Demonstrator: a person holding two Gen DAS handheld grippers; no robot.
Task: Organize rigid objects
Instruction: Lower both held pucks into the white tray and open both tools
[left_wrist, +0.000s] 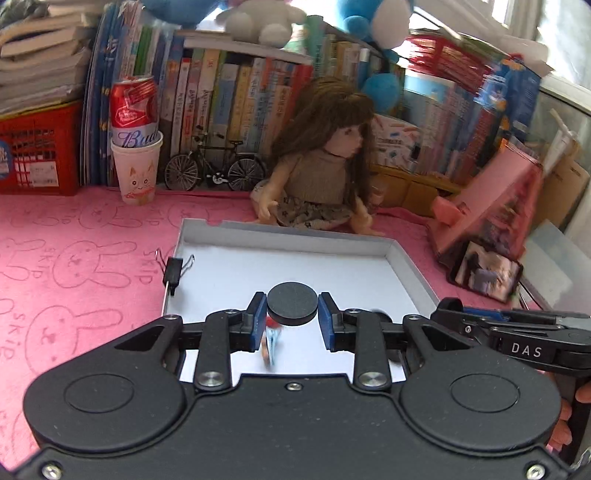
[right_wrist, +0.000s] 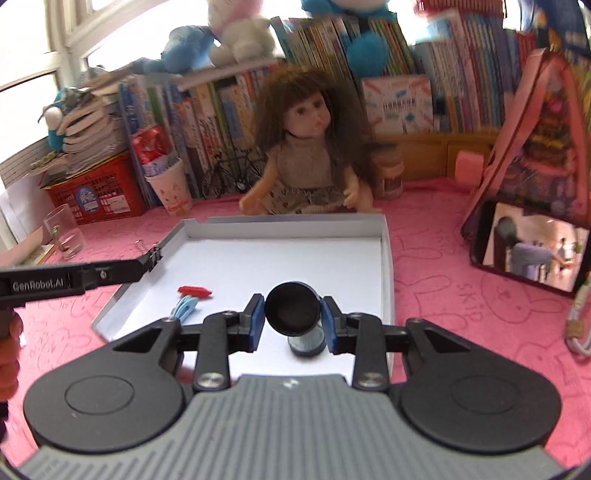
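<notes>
The left gripper (left_wrist: 291, 320) clamps a flat black disc (left_wrist: 292, 302) edge to edge between its blue pads, probably so it stays level while carried over the white tray (left_wrist: 410, 273). The right gripper (right_wrist: 292, 320) is closed on a black cup-shaped cap (right_wrist: 292, 308), its hollow towards the camera. Directly below that cap a dark round base (right_wrist: 308, 346) stands on the tray, with a red piece (right_wrist: 194, 291) off to the left

A shallow tray (right_wrist: 386, 258) lay on the tablecloth (right_wrist: 461, 295) before a seated doll (right_wrist: 306, 162); books (right_wrist: 221, 110) stood behind her.
</notes>
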